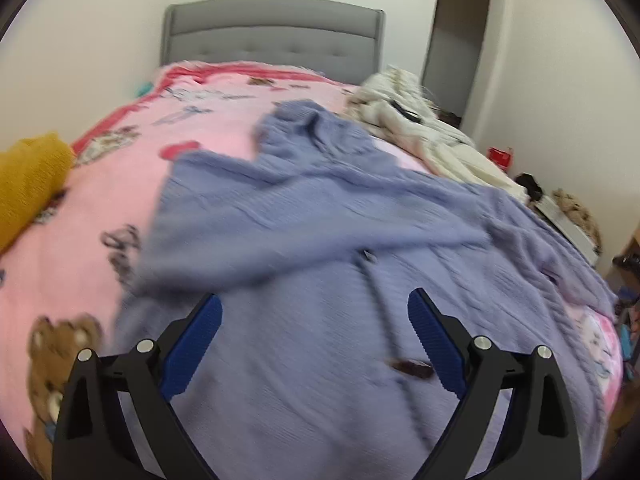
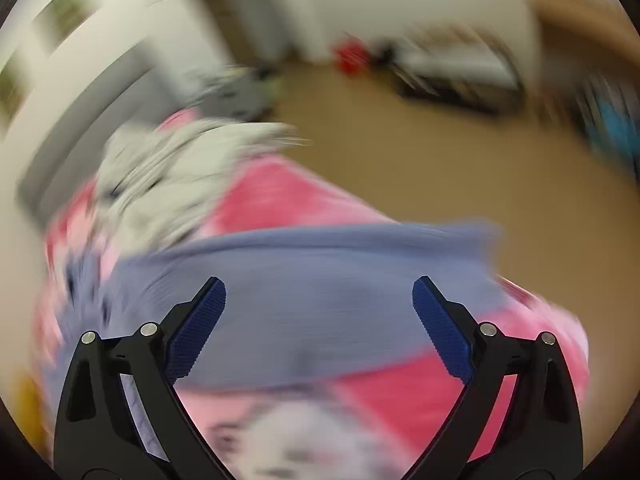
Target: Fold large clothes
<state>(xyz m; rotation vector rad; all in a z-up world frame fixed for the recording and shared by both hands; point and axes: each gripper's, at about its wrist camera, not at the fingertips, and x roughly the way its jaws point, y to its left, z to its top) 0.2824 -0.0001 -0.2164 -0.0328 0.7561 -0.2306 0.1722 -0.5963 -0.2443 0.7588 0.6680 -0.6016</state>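
You are partway through the fold, by the look of it: the large lavender-blue cable-knit sweater [image 1: 320, 208] lies spread on the pink cartoon-print blanket [image 1: 120, 152] covering the bed, nearer its foot than the grey padded headboard [image 1: 276, 28], and one sleeve already lies slanted across the body. The rest is loose; the collar end toward the headboard is rumpled, and the far side trails toward the bed's right edge, where the right wrist view shows, through heavy blur, a blue band of the sweater [image 2: 320, 292] across the pink. Your left claw [image 1: 316, 320] stands wide open above the sweater's body, gripping nothing. Your right claw [image 2: 320, 308] is open too, with the cloth showing behind its blue pads [image 2: 200, 328], not pinched. What remains, I judge, is the other sleeve, then folding the body over and squaring it.
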